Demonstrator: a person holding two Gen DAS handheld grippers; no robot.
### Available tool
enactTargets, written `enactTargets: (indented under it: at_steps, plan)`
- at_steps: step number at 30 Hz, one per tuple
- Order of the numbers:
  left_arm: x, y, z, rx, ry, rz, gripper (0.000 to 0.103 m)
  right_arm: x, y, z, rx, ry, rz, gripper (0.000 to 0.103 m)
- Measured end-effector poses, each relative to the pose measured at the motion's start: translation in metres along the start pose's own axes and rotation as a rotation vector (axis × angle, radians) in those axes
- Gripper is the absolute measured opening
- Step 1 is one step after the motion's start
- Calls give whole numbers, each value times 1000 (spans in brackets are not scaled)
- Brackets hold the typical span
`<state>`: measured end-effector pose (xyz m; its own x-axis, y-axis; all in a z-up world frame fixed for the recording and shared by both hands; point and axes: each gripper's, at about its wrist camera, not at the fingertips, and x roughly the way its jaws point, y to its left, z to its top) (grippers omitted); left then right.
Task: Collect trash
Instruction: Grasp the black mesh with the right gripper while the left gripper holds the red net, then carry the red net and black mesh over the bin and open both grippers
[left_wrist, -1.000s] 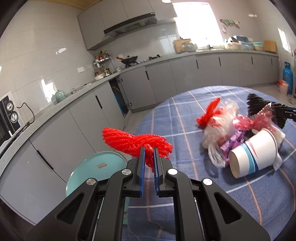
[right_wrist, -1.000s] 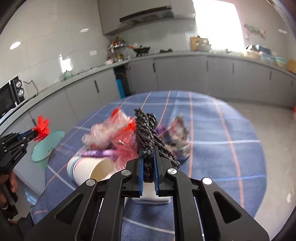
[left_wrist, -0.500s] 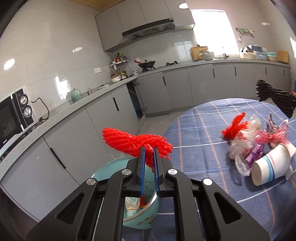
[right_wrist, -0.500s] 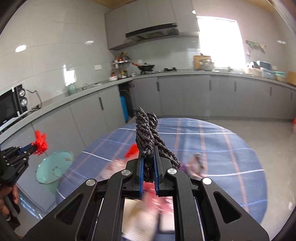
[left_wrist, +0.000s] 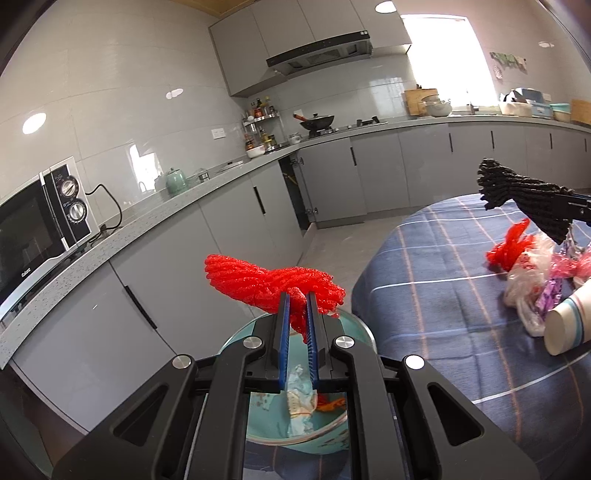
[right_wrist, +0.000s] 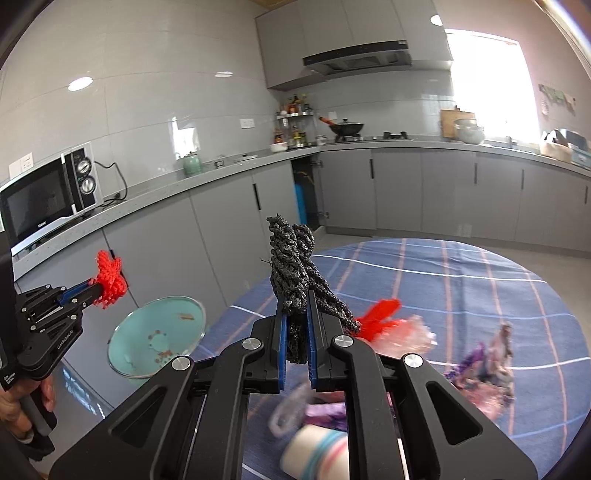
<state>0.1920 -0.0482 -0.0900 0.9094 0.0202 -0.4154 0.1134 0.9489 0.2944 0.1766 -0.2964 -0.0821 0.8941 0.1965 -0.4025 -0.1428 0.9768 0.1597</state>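
Observation:
My left gripper (left_wrist: 296, 299) is shut on a red foam net (left_wrist: 266, 284) and holds it above a teal trash bin (left_wrist: 354, 325), which has crumpled paper inside. The right wrist view shows the same left gripper (right_wrist: 94, 290) and red net (right_wrist: 109, 278) at the left, above the teal bin (right_wrist: 125, 336). My right gripper (right_wrist: 295, 306) is shut on a black foam net (right_wrist: 291, 269), held over the blue checked tablecloth (right_wrist: 461, 280). On the table lie plastic wrappers (left_wrist: 528, 273) and a tipped paper cup (left_wrist: 567, 325).
Grey kitchen cabinets (left_wrist: 229, 236) and a counter with a microwave (left_wrist: 37, 218) run behind the bin. A person's hand (right_wrist: 22, 413) grips the left tool's handle. A wok (right_wrist: 345, 127) sits on the stove at the back.
Both grippers have swung left, away from the trash pile toward the teal bin. The left one now hangs over the bin's mouth, and the right one has lifted from the table.

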Motion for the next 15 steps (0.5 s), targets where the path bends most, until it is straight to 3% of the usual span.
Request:
enactTargets:
  at_steps: [15]
  plan:
    - [4, 28, -7, -19, 9, 37, 9, 41, 45, 8, -53, 1, 72, 10]
